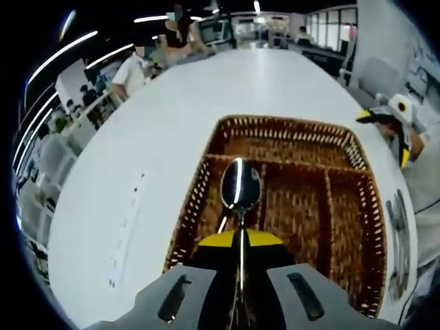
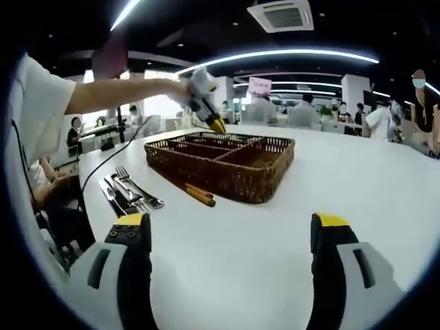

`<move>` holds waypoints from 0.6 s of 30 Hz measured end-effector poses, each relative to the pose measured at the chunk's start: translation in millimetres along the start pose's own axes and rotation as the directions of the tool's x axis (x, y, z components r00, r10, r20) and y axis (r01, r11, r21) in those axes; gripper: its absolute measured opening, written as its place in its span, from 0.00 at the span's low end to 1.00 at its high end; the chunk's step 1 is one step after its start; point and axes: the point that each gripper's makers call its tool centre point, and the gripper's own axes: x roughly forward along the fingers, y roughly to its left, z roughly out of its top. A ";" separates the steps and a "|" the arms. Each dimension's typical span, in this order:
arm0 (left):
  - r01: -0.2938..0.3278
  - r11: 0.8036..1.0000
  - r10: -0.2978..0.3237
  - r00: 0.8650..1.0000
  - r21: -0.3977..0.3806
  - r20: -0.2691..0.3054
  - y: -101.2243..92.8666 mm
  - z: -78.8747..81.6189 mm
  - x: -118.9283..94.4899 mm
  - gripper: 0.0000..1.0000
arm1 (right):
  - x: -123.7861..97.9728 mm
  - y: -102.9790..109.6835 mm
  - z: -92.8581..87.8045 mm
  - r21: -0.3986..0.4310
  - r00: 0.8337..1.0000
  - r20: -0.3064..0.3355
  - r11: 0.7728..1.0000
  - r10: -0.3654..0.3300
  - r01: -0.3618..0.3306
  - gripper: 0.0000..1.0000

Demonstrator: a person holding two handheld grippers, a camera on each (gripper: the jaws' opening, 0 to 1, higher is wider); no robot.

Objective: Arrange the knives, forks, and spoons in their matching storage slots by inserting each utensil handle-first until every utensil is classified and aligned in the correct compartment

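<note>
Left gripper (image 1: 240,247) pinches spoon (image 1: 240,185) by handle, bowl pointing away, above wicker cutlery tray (image 1: 206,175) on white table (image 1: 172,117). Right gripper (image 2: 230,237) jaws spread wide, empty. Forks and knives (image 2: 127,189) lie beside tray; chopsticks (image 2: 198,194) against tray wall.

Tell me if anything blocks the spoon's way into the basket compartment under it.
Nothing visible does. The left gripper holds the spoon above the wicker basket, and the long compartment below its bowl looks bare of other utensils.
</note>
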 end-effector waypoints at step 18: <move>0.016 1.000 -0.016 1.000 -0.023 -0.010 17.3 -22.1 16.0 0.03 | 12.0 -6.4 -2.3 0.014 1.000 -0.006 1.000 0.003 -0.003 1.00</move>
